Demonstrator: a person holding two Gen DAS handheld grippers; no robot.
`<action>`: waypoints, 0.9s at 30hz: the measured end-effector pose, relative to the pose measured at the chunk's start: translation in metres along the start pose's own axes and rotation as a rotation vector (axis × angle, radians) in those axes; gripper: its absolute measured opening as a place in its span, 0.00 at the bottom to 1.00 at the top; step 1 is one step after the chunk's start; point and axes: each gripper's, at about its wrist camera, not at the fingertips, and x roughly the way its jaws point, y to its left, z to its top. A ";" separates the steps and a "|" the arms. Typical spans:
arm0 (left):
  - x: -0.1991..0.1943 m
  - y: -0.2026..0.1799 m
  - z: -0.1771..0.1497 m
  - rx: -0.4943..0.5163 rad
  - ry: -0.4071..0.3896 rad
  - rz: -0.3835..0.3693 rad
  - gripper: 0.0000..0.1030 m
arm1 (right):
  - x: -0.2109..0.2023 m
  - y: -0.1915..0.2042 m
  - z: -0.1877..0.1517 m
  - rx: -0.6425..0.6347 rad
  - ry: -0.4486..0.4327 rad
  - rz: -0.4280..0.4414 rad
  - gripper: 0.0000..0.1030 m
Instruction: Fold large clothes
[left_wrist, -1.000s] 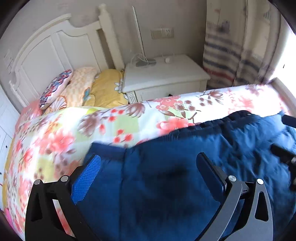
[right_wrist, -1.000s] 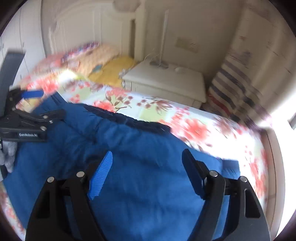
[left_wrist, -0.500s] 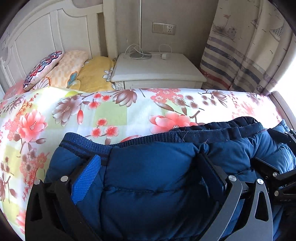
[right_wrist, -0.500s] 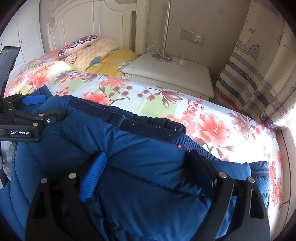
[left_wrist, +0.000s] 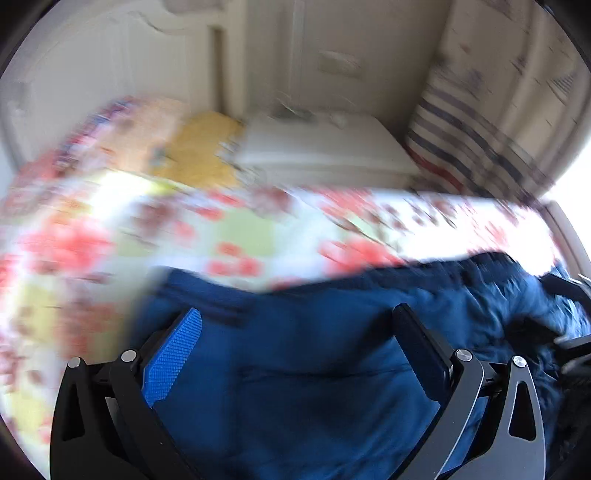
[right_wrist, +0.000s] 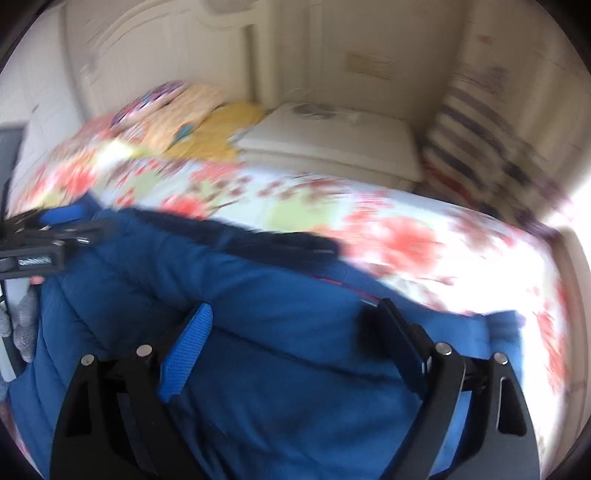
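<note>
We find the blue padded jacket spread on the flowered bed, its dark ribbed hem toward the far side, likely laid flat for a fold. The left gripper and right gripper both hang over it with fingers spread wide, pinching nothing. Only the right view shows the jacket's right edge and the left gripper at far left; the left view shows its left corner. Both frames are blurred.

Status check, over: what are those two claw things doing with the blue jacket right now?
Left gripper open, right gripper open. Padded navy-blue jacket flat on floral bedspread. Nothing in the way.
</note>
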 end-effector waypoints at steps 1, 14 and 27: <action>-0.008 0.008 -0.002 -0.007 -0.036 0.031 0.96 | -0.007 -0.014 -0.005 0.029 -0.013 -0.032 0.87; -0.022 0.055 -0.023 -0.166 -0.033 0.084 0.96 | -0.037 -0.066 -0.048 0.194 -0.024 0.056 0.87; -0.098 -0.002 -0.138 0.011 -0.013 0.016 0.96 | -0.113 0.019 -0.158 -0.058 -0.062 0.108 0.97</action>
